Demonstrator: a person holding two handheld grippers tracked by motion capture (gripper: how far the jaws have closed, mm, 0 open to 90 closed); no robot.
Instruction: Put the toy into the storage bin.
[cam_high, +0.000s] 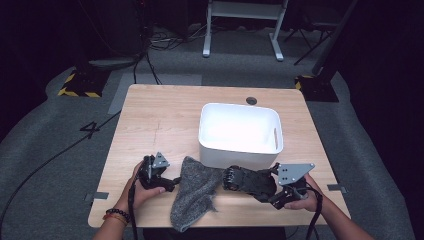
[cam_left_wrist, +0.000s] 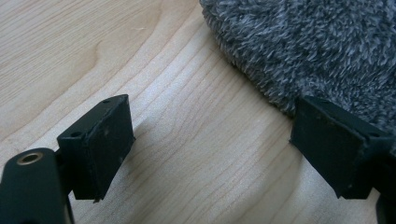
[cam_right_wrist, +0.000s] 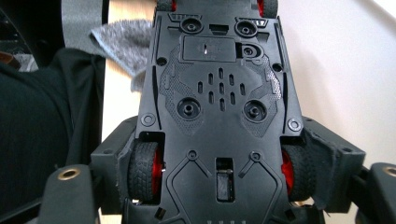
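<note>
Presently, item by item.

Right claw (cam_high: 276, 192): closed on a black toy car (cam_right_wrist: 219, 107), jaws pressing the red-hubbed wheels at one end, underside turned toward the claw's camera. In the high view the car's long axis runs leftward from the claw, roughly along the near wall of the bin, just in front of it.

White bin (cam_high: 240, 150): stands mid-desk, open top, empty as far as can be seen. It lies just beyond and slightly left of the held car; judged, a lift and a short forward carry over the near rim would place the car inside.

Grey towel (cam_high: 192, 192): fuzzy cloth, spread from the bin's near-left corner down to the desk's front edge, between the two claws. The car's far end reaches about to the cloth's right border.

Left claw (cam_high: 167, 182): jaws spread wide, holding nothing, low over bare wood at the towel's left edge; one jaw sits against the pile.

Desk (cam_high: 160, 115): light wood, left half and far strip free.
</note>
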